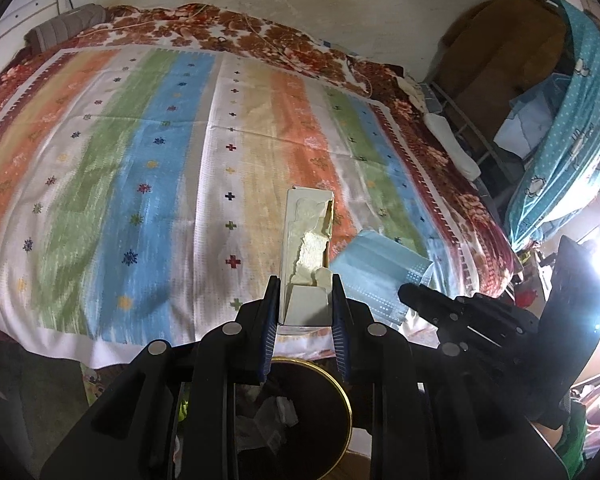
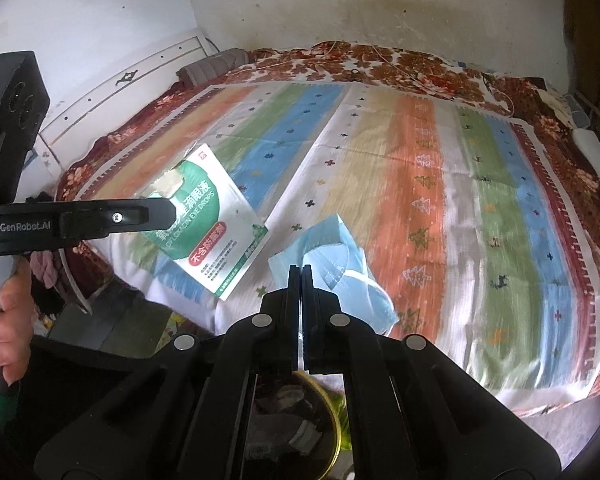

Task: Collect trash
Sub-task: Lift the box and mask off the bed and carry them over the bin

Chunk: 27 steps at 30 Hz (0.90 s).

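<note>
My left gripper (image 1: 306, 306) is shut on a torn-open white and green eye-drops box (image 1: 308, 240), which sticks out forward over the bed. In the right wrist view the same box (image 2: 220, 240) shows its printed face, with the left gripper (image 2: 170, 211) clamped on its near end. My right gripper (image 2: 300, 274) is shut, pinching the near edge of a crumpled blue face mask (image 2: 340, 268). From the left wrist view the mask (image 1: 376, 276) sits at the tip of the right gripper (image 1: 407, 292). A bin with a gold rim (image 1: 346, 396) holding scraps lies just below both grippers.
The bed's striped cover (image 1: 160, 160) spreads ahead, over a brown floral blanket (image 1: 260, 36). A grey pillow (image 1: 64, 26) lies at the far left corner. A metal rack with blue cloth (image 1: 572, 120) stands to the right. A person's hand (image 2: 4, 320) holds the left gripper's handle.
</note>
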### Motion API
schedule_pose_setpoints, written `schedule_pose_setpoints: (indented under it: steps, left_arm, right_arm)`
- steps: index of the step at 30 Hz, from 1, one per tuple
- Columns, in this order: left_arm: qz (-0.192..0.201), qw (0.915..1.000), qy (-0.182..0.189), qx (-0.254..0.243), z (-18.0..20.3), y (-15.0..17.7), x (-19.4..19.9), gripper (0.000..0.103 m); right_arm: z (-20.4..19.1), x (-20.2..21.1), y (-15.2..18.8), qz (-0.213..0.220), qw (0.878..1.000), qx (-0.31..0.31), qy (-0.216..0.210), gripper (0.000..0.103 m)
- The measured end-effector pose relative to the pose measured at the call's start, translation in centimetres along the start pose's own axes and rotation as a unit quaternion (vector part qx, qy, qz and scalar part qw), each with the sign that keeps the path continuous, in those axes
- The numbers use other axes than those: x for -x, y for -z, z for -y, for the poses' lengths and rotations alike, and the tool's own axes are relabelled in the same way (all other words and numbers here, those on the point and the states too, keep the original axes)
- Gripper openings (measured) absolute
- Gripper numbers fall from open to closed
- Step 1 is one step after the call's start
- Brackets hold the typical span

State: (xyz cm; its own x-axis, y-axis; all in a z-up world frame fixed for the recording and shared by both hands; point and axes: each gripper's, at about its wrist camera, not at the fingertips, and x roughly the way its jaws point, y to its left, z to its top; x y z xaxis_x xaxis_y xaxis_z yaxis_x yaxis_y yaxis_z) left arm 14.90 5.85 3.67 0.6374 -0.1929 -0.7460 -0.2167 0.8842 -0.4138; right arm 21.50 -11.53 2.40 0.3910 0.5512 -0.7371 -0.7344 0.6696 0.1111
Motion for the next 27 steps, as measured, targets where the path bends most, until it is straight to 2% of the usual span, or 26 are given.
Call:
schedule_pose_setpoints:
  steps: [12,27]
  left_arm:
    - [0.005,0.9993,-0.003,-0.038,0.7,4.1,2.2,0.023]
    - [-0.005,0.9989,-0.017,-0.043,0.4,7.5,3.0,0.023]
  right_arm:
    - [-1.6,2.5,2.9,0.002,1.0,0.002,-0.006,0.0]
    - [-3.5,2.6,6.8,-0.025,1.0,0.003,-0.012,0.0]
